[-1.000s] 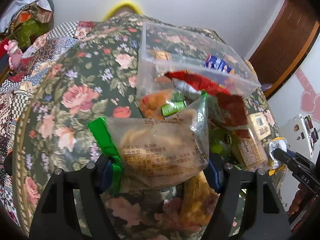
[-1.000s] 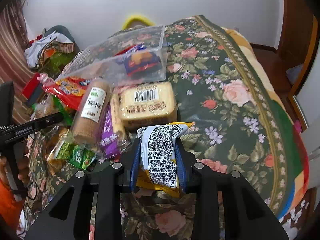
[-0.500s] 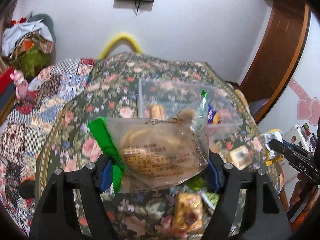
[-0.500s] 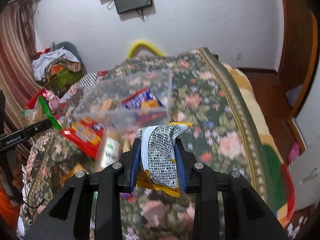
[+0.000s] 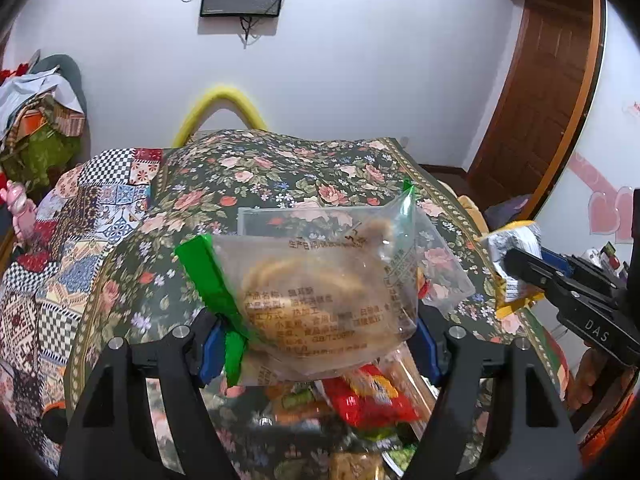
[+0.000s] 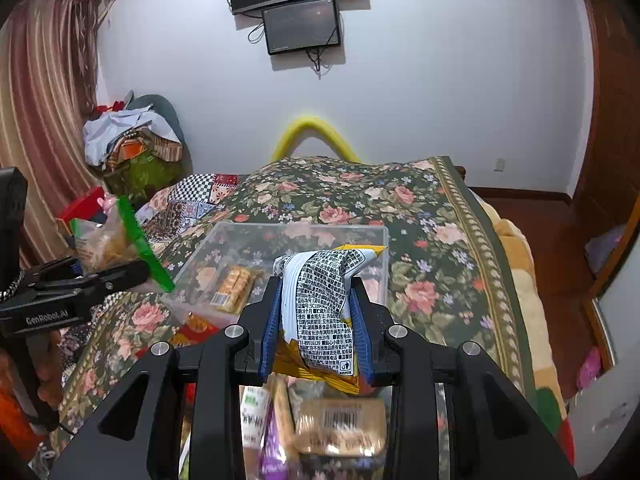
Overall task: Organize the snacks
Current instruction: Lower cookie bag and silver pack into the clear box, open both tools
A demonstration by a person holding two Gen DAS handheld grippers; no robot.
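Observation:
My left gripper (image 5: 316, 340) is shut on a clear pastry bag with a green edge (image 5: 320, 292), held up above the bed. It also shows at the left of the right wrist view (image 6: 108, 248). My right gripper (image 6: 316, 332) is shut on a white and yellow snack packet (image 6: 320, 304), also seen in the left wrist view (image 5: 516, 252). A clear plastic box (image 6: 224, 240) lies on the floral bedspread (image 6: 432, 240) ahead of both grippers, with a biscuit pack (image 6: 232, 288) inside. Loose snacks lie below the grippers: a red packet (image 5: 372, 400) and a barcoded cake pack (image 6: 340, 428).
A patchwork quilt (image 5: 80, 232) covers the bed's left side. A pile of clothes (image 6: 132, 140) sits by the curtain. A yellow hoop (image 5: 220, 108) stands behind the bed. Screens (image 6: 304, 28) hang on the wall. A wooden door (image 5: 540, 92) is at the right.
Both grippers have risen and tilted up with their snacks in hold. The box and loose snacks have dropped lower in both views, and the wall and screens have come into sight.

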